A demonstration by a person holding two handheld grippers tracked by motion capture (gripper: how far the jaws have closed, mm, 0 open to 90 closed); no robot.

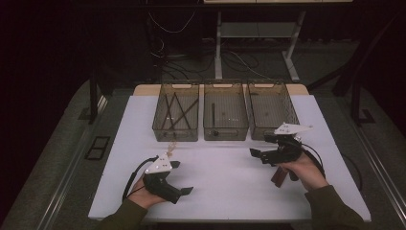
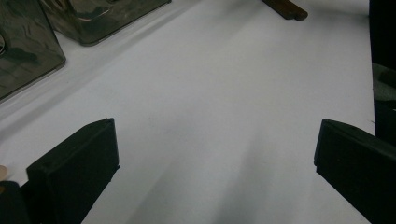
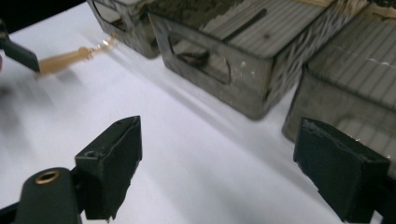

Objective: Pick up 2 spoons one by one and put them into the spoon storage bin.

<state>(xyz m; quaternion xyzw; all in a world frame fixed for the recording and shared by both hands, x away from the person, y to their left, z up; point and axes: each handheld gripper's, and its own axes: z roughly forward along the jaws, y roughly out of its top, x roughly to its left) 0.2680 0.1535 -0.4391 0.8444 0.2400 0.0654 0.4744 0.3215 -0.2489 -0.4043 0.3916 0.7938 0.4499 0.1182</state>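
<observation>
My left gripper (image 1: 184, 177) rests low on the white table (image 1: 225, 191) at the front left. It is open, and bare table shows between its jaws in the left gripper view (image 2: 215, 158). My right gripper (image 1: 260, 146) is held at the right, just in front of the right bin (image 1: 267, 86). It is open with nothing between its jaws (image 3: 219, 158). A small tan stick-like piece (image 1: 171, 145) (image 3: 70, 58) lies on the table before the left bin (image 1: 175, 133). Dark brown sticks (image 1: 278, 176) (image 2: 285, 7) lie by the right hand.
Three clear bins stand in a row at the back of the table. The left one holds several thin dark sticks (image 1: 174, 112), and the middle bin (image 1: 225, 133) holds one dark stick (image 1: 213, 112). Beyond the table are cables and desk legs on the floor.
</observation>
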